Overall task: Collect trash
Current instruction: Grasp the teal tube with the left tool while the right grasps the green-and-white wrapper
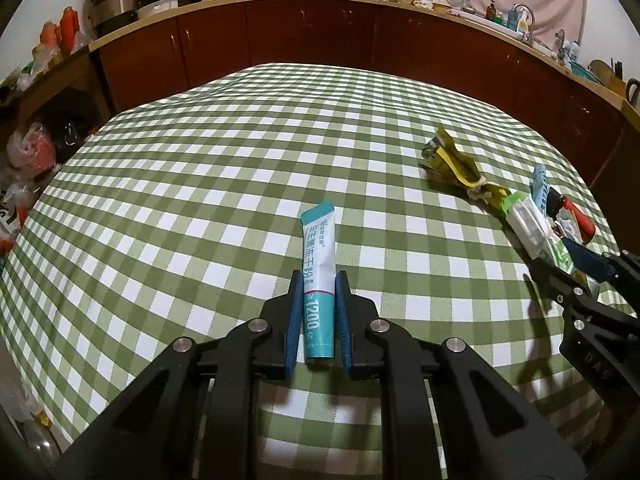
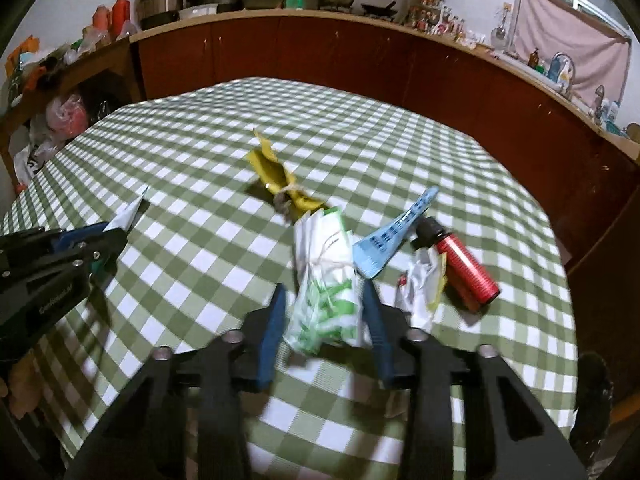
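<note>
Above checkered tablecloth (image 1: 200, 184), left gripper (image 1: 318, 280) clamping teal sachet (image 1: 319, 264), right gripper (image 2: 324, 300) clamping green-white wrapper (image 2: 326, 280).

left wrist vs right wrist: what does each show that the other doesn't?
Left wrist only: the whole teal sachet, printed face up, held between the left gripper jaws.

Right wrist only: the full red canister lying on the checked tablecloth, a crumpled white wrapper beside it, and the right gripper jaws around the green-white packet.

Both: yellow wrapper, light blue sachet, green-white packet, tablecloth, kitchen counter behind.
</note>
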The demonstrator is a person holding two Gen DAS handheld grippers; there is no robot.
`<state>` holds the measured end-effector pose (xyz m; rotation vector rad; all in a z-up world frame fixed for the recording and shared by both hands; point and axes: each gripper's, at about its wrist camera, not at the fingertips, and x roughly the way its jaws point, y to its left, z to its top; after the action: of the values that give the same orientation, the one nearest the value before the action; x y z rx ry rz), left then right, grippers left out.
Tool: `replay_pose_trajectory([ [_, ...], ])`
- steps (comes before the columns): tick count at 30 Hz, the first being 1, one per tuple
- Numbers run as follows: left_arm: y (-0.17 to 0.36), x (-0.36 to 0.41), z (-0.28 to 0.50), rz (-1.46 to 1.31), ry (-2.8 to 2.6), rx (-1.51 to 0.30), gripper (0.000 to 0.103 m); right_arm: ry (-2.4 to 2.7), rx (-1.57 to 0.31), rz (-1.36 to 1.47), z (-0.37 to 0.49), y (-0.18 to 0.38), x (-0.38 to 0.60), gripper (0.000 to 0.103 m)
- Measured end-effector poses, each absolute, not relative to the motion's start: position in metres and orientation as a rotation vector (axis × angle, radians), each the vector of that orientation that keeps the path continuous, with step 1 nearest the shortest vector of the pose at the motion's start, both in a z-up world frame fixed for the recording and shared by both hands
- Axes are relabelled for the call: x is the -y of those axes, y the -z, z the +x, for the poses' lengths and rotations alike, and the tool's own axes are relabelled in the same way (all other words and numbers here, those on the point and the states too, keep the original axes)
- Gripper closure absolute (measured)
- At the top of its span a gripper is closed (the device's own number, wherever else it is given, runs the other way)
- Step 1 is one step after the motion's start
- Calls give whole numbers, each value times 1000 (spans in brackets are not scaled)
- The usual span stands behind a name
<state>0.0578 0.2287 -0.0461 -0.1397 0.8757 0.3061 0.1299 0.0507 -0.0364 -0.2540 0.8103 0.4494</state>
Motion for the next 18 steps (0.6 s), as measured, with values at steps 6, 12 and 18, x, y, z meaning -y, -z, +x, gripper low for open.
replay_pose_trajectory([
  [6, 47, -220, 54, -98, -320, -863, 87, -457, -806, -246, 120, 35, -55, 67],
  [12, 46, -215, 51, -91, -325, -860, 88, -459, -794, -204, 114, 32, -51, 68],
  [18, 45, -211, 51, -81, -320, -860, 88, -455, -769, -173, 105, 29, -44, 69],
])
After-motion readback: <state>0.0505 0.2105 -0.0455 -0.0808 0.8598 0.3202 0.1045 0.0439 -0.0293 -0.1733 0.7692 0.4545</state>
